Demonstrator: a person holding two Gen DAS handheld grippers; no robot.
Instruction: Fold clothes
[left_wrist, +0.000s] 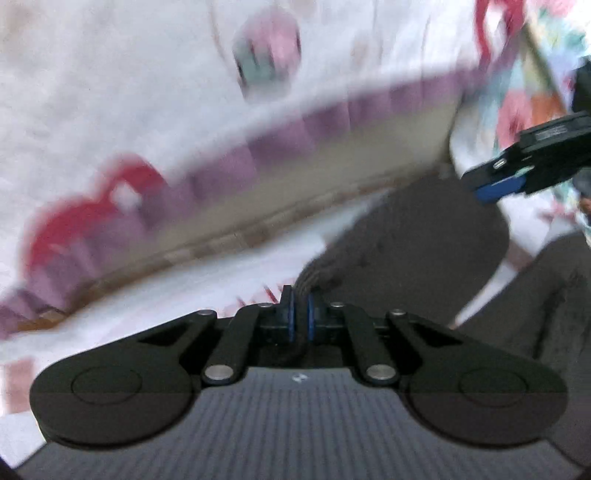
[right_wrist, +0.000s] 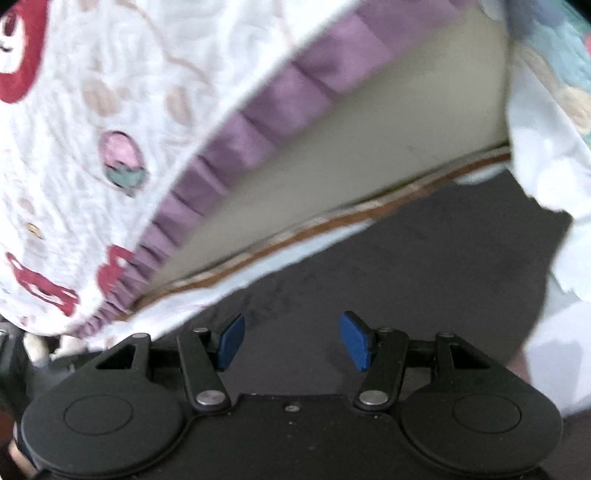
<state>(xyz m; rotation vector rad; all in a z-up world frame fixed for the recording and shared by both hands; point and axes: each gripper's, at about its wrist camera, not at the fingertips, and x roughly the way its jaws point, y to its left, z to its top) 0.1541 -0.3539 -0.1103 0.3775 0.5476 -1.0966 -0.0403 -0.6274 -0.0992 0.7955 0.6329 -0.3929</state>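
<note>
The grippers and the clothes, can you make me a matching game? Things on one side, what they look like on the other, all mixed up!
Things:
1. left gripper
2. right gripper
3. dark garment
4. frill on the bedcover

Descriptions:
A. purple and pleated
B. wide open, holding nothing
C. dark grey-brown, lying on the white sheet
D. shut, pinching an edge of cloth

Pairs: 1-D, 2-B, 3-C, 4-A
</note>
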